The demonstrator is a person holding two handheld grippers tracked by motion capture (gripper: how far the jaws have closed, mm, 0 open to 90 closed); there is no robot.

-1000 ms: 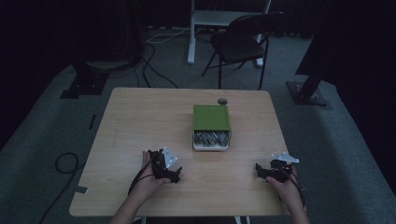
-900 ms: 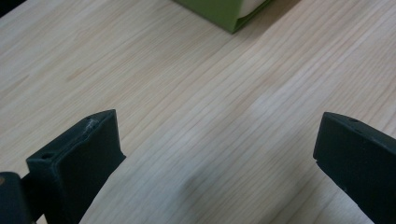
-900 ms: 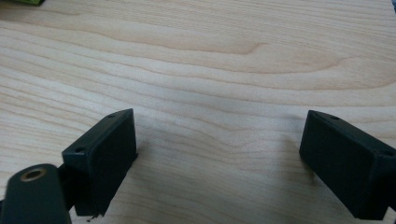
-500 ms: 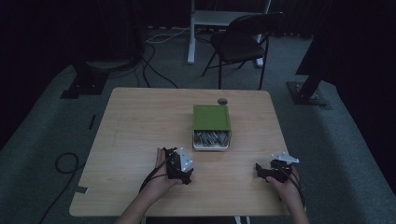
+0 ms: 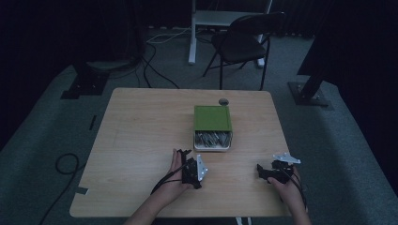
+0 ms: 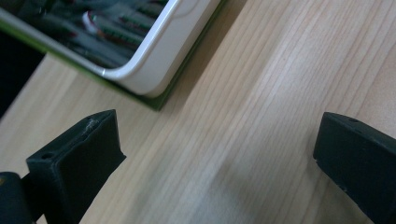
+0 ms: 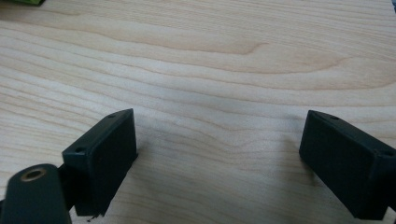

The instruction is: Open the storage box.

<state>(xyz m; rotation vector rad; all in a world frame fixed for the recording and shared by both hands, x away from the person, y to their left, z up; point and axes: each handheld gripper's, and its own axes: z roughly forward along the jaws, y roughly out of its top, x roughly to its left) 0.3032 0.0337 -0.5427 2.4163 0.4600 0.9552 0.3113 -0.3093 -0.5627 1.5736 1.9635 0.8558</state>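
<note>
A green box (image 5: 213, 118) sits near the middle of the wooden bench (image 5: 141, 136), and a white tray (image 5: 213, 146) sticks out of its near end like a drawer. Thin things lie in the tray; they are too dark and small to name, but they look like little sticks with shiny parts. The left hand-held gripper (image 5: 184, 154) rests on the bench just in front of the tray, a bit to its left. In the left gripper view its two black jaws stand wide apart with nothing between them, and the rounded white corner of the tray (image 6: 154, 70) is close ahead. The right hand-held gripper (image 5: 261, 171) lies well off to the right, near the front edge of the bench. Its jaws are wide apart too, with only bare wood (image 7: 224, 84) in front of them. The box looks light and stiff, like thin card or plastic, so it may slide if it is pushed. The tray edge looks smooth and could slip. A good spot to pinch is probably the near wall of the tray, while the other gripper holds the green box still.
</note>
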